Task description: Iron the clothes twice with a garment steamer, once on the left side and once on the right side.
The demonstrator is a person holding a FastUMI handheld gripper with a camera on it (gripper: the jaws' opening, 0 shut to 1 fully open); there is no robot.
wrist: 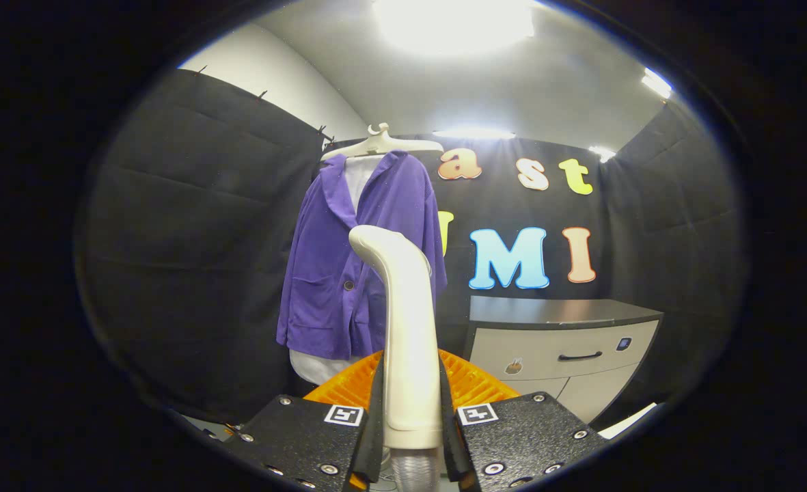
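Observation:
A cream garment steamer (pixel 406 321) stands upright between my fingers, and the gripper (pixel 411 410) is shut on its handle. Its curved head rises in front of the lower right part of a purple jacket (pixel 348 260). The jacket hangs beyond the fingers on a white hanger (pixel 379 143), over a white shirt (pixel 359 179) that shows at the collar and below the hem. The steamer head is apart from the cloth; how far, I cannot tell. A clear hose leaves the handle's lower end.
A grey cabinet (pixel 553 348) with a dark top and a drawer handle stands to the right of the jacket. An orange ribbed object (pixel 471 383) lies just behind the fingers. Black cloth walls close the booth on the left and back.

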